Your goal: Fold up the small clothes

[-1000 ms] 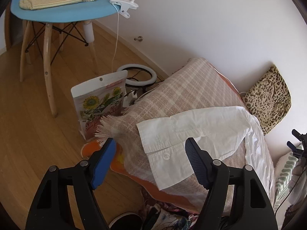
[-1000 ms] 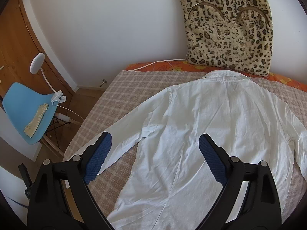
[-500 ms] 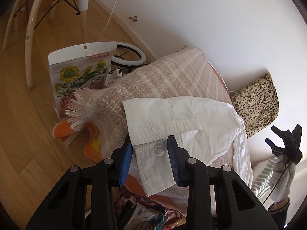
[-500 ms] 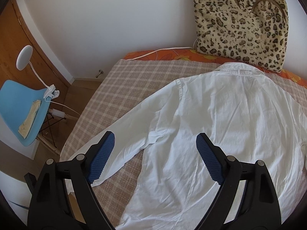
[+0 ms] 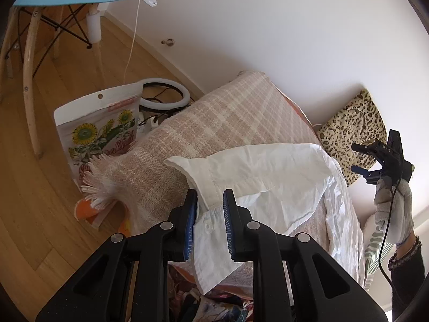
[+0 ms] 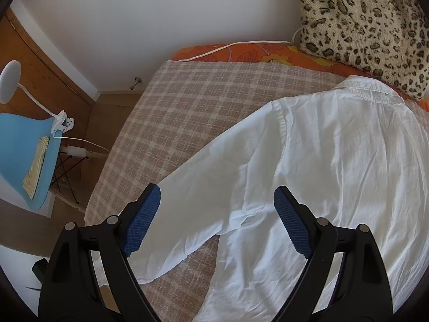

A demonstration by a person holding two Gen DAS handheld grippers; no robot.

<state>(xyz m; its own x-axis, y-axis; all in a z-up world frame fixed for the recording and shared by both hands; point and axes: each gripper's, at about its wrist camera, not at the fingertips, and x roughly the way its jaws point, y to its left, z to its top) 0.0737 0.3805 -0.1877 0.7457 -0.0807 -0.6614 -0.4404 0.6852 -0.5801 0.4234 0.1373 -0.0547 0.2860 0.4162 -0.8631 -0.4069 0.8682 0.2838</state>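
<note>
The left gripper (image 5: 208,206), whose jaws have just been closing, pinches the buttoned cuff (image 5: 211,214) of the white shirt (image 6: 335,161) spread back-up on the checked blanket (image 6: 193,102), while the right gripper (image 6: 217,214) hovers wide-spread over the sleeve's armpit, the leopard-print bag (image 6: 362,26) beyond.

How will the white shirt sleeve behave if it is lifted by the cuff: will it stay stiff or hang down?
The white shirt is thin and creased, so its sleeve will probably hang limp. The left gripper, whose jaws have just been closing, holds the cuff, which looks thicker and should keep shape better. The body will likely drag over the checked blanket.
</note>
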